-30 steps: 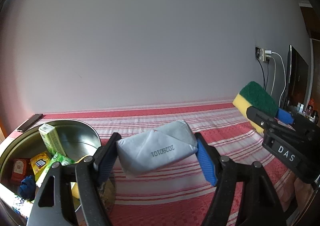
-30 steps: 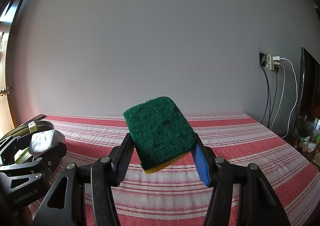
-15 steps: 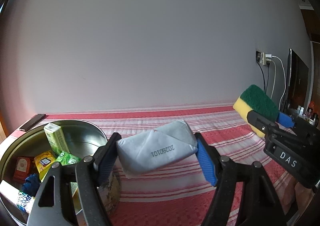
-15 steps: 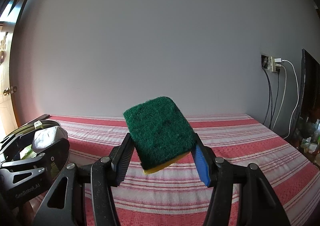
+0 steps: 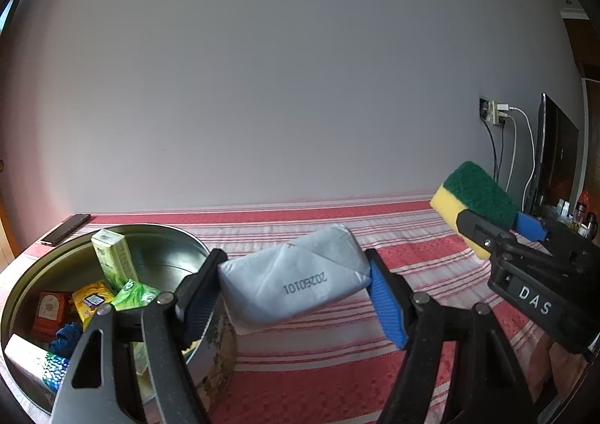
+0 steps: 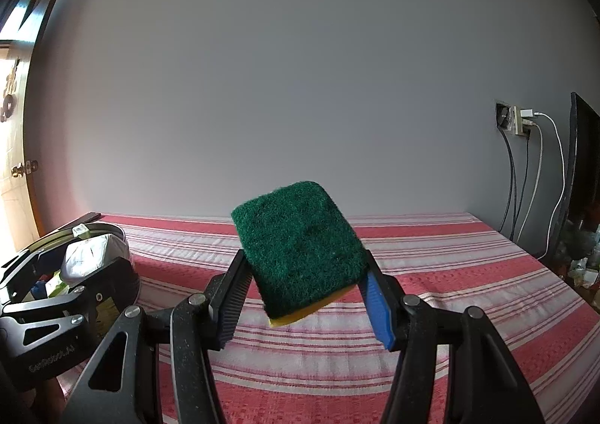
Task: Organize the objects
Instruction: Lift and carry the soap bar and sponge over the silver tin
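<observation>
The left gripper point(image 5: 294, 296) pinches a soft gray packet point(image 5: 292, 283) between its two fingers, one black and one blue. The packet has numbers printed on it. It hangs in the air, just beside the rim of a round metal tin point(image 5: 168, 236) and a little above the bed. I think it is held there because it goes into the tin next, and the tin is right by it on the left.

The right gripper point(image 6: 303, 289) squeezes a sponge point(image 6: 300, 247) that is green on top and yellow below. The sponge sits tilted between the fingers, up in the air over the red and white striped bedcover point(image 6: 431, 274). It is well apart from the tin, so I think it is waiting its turn.

The tin already has things in it. A light green carton point(image 5: 112, 260) stands up against the inside. Near it lie a yellow packet point(image 5: 92, 300), a bright green packet point(image 5: 135, 292) and a small red box point(image 5: 48, 313). There is something blue and fuzzy point(image 5: 67, 336) too, and a shiny box point(image 5: 35, 362) at the front. The tin looks about half full, so both held things should fit.

A dark phone point(image 5: 65, 229) lies on the bed behind the tin
</observation>
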Action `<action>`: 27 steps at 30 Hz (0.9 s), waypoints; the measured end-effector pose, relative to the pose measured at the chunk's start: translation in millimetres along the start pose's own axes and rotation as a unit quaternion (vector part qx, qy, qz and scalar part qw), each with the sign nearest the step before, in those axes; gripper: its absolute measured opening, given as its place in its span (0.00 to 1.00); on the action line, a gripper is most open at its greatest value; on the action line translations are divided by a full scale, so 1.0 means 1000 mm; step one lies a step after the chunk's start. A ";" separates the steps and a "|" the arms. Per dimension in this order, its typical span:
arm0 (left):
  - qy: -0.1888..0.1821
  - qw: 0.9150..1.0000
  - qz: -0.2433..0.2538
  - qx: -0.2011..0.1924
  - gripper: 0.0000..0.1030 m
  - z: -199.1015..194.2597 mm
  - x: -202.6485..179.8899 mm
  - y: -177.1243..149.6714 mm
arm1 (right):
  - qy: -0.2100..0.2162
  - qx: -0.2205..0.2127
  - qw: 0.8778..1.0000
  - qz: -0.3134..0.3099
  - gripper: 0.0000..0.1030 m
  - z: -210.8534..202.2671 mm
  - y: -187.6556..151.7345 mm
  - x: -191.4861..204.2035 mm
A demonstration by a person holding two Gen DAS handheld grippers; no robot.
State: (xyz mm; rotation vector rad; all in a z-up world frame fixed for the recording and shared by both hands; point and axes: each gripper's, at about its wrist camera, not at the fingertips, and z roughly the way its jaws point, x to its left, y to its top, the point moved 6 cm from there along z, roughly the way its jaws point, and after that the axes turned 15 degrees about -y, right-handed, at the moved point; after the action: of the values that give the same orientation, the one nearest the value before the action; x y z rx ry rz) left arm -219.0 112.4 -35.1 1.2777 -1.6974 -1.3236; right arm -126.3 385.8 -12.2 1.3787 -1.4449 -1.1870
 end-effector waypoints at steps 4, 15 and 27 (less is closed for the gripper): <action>0.001 1.000 0.002 -0.003 0.71 -0.004 0.000 0.000 | 0.007 0.000 1.000 -0.003 0.57 -0.003 -0.001 0.007; 0.002 1.000 -0.002 -0.007 0.71 -0.013 0.005 -0.002 | 0.024 -0.006 1.000 -0.010 0.57 -0.014 -0.002 0.026; 0.003 1.000 -0.007 -0.010 0.71 -0.018 0.012 -0.003 | 0.037 -0.014 0.999 -0.007 0.57 -0.020 -0.001 0.035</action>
State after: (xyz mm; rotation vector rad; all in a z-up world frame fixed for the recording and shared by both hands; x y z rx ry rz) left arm -205.9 94.9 -33.8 1.2835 -1.6699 -1.3391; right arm -109.5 349.2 -9.9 1.4023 -1.3648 -1.1496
